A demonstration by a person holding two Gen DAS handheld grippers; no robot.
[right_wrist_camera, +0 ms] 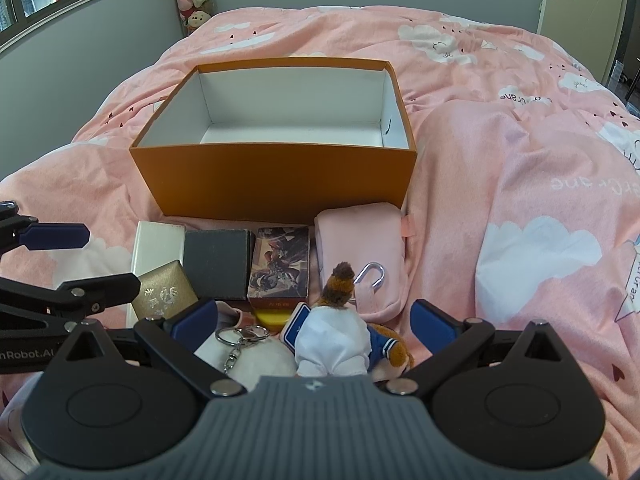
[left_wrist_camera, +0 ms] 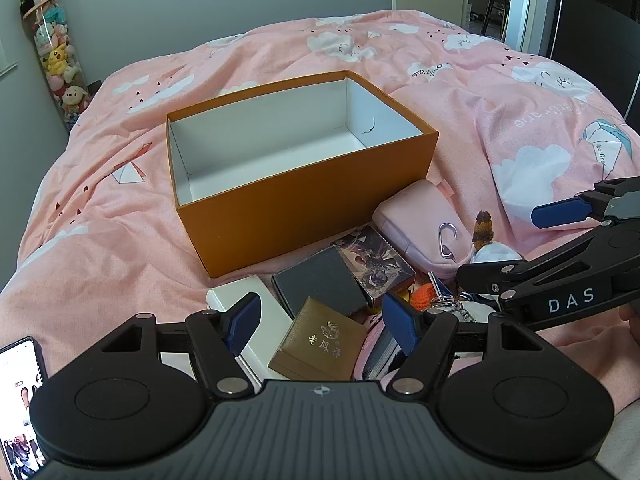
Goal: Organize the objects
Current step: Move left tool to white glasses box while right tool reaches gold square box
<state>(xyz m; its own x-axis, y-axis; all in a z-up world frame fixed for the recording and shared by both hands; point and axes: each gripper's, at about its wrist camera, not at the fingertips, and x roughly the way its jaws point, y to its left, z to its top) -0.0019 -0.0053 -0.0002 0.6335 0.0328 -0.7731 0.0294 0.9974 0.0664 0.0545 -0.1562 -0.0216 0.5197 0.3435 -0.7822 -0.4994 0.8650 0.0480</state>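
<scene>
An open orange box [left_wrist_camera: 304, 200] [right_wrist_camera: 276, 184] with a white, bare inside stands on the pink bedspread. In front of it lies a heap of small things: a white box [left_wrist_camera: 256, 320] [right_wrist_camera: 158, 248], a dark grey box [left_wrist_camera: 320, 280] [right_wrist_camera: 216, 262], a gold box [left_wrist_camera: 320, 340] [right_wrist_camera: 164, 290], a picture card box [left_wrist_camera: 372, 260] [right_wrist_camera: 280, 268], a pink pouch [left_wrist_camera: 424, 220] [right_wrist_camera: 360, 248] with a carabiner, and a plush doll [right_wrist_camera: 336, 344] in white clothes. My left gripper [left_wrist_camera: 324, 320] is open above the gold box. My right gripper [right_wrist_camera: 316, 320] is open around the doll.
A phone [left_wrist_camera: 20, 400] lies at the near left. Key rings [right_wrist_camera: 240, 338] and a white plush ball [right_wrist_camera: 256, 364] sit beside the doll. A tall tube of plush toys [left_wrist_camera: 56, 60] stands by the wall. The bed is rumpled, with a raised fold at the right [right_wrist_camera: 500, 160].
</scene>
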